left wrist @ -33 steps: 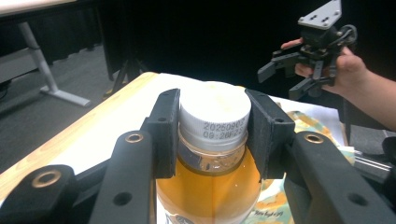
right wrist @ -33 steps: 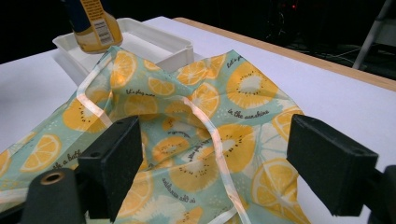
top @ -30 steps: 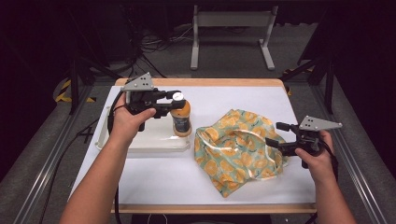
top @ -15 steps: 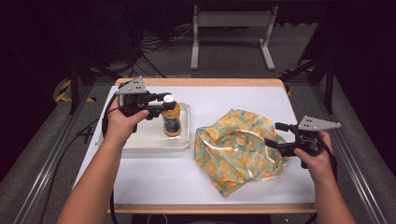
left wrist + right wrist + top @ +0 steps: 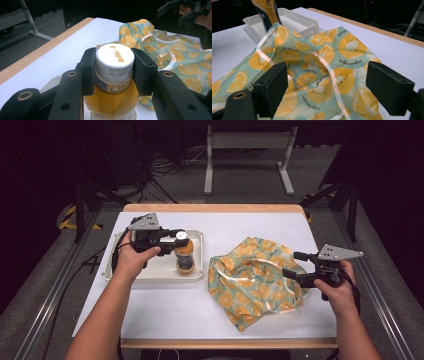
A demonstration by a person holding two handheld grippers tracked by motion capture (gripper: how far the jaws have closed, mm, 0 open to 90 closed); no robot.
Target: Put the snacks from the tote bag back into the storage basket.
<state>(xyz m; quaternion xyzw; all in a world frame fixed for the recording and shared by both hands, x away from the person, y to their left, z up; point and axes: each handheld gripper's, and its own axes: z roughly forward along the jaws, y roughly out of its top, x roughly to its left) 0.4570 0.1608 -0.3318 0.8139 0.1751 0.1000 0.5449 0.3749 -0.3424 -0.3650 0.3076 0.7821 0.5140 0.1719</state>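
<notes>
white tabletop (image 5: 165, 310) – fruit-print bag (image 5: 255, 280) at right, white tray (image 5: 150, 272) at left. bottle (image 5: 184, 257) upright, seemingly resting in tray. left hand-held gripper (image 5: 176, 239) pinching bottle cap (image 5: 115, 61); right hand-held gripper (image 5: 292, 265) spread at bag's edge.

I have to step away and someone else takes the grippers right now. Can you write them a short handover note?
Left claw: shut on the white cap of the bottle of amber drink, holding it upright in the white tray at the table's left.
Right claw: open, jaws either side of the orange-print bag, not pinching it.
Done: bottle gripped; bag lies crumpled at the table's right.
Left, as it looks: the bottle probably goes into the bag. Its mouth needs to be opened first, then carry the bottle across.
</notes>
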